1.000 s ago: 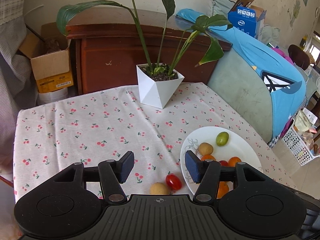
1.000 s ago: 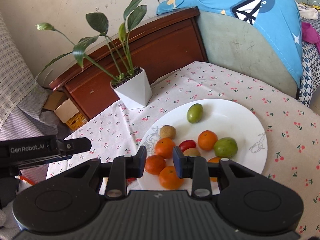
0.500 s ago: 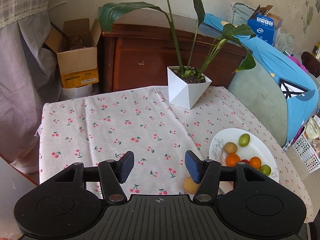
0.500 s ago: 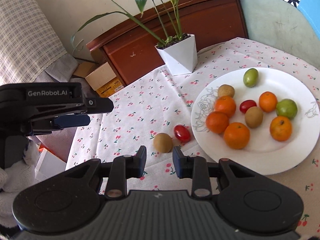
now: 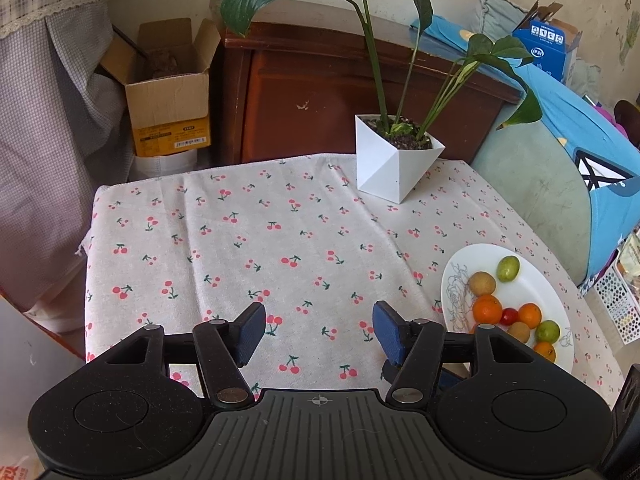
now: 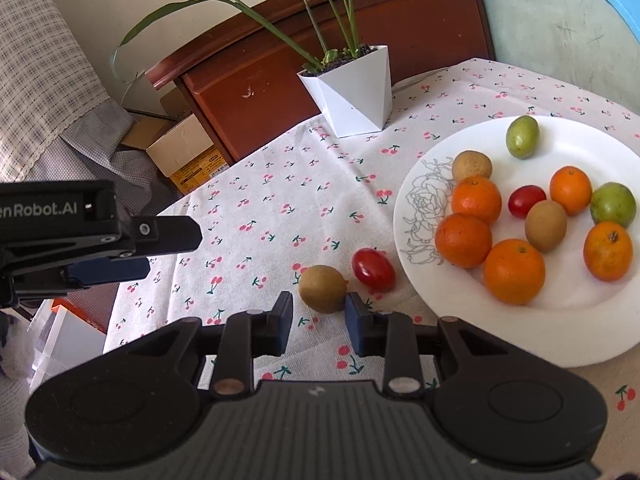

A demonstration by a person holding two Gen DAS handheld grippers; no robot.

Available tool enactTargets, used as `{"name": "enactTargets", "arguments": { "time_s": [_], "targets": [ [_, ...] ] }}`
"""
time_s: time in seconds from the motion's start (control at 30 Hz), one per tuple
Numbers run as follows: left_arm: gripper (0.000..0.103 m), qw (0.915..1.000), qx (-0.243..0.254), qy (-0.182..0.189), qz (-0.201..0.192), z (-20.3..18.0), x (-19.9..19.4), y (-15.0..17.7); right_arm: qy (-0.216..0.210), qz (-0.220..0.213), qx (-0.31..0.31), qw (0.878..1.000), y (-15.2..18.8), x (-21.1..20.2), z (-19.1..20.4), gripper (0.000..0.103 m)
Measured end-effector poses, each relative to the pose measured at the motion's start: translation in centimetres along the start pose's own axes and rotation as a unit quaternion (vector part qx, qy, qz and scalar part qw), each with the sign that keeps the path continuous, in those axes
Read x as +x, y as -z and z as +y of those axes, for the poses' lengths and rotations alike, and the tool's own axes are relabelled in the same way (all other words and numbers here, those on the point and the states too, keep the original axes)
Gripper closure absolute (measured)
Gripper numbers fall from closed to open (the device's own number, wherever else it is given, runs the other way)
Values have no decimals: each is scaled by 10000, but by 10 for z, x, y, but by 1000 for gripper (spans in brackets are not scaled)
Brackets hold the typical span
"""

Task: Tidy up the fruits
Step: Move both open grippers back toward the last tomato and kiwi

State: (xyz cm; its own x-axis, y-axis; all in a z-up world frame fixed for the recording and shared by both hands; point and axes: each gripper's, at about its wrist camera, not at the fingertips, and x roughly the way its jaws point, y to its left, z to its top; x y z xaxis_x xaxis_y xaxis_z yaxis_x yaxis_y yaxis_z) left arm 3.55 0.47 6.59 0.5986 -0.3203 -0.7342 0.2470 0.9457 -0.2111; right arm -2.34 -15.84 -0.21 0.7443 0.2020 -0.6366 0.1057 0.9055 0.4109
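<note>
A white plate (image 6: 568, 324) on the cherry-print tablecloth holds oranges, green fruits, brown kiwis and a red tomato; it also shows in the left wrist view (image 5: 460, 276). A brown kiwi (image 6: 322, 288) and a red tomato (image 6: 373, 270) lie on the cloth just left of the plate. My right gripper (image 6: 318, 322) is open, its fingertips just in front of the loose kiwi, which sits in line with the gap. My left gripper (image 5: 319, 334) is open and empty above bare cloth, left of the plate. It also shows at the left of the right wrist view (image 6: 108, 254).
A white angular pot with a leafy plant (image 5: 396, 162) stands at the table's far edge. Behind it is a brown wooden cabinet (image 5: 320, 92). A cardboard box (image 5: 172, 100) sits on the floor at the left. A blue-covered chair (image 5: 560, 160) is at the right.
My right gripper has moved down and left toward the loose kiwi. My left gripper has pulled back to the left, so the plate sits farther right in its view.
</note>
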Motion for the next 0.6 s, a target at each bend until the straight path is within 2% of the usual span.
{"name": "enactTargets", "arguments": {
  "time_s": [0.27,0.4,0.6],
  "targets": [
    [44,10000,-13,-36,80,7,5,3,76,-4,-87,9999,1,-4,1,77],
    [44,9998,143,75,140,2,11,7,192,83,-108,9997,6,-17,-2,77],
    [44,9957,828,341,241,-21,27,23,420,166,159,9988,22,-45,-14,78]
  ]
}}
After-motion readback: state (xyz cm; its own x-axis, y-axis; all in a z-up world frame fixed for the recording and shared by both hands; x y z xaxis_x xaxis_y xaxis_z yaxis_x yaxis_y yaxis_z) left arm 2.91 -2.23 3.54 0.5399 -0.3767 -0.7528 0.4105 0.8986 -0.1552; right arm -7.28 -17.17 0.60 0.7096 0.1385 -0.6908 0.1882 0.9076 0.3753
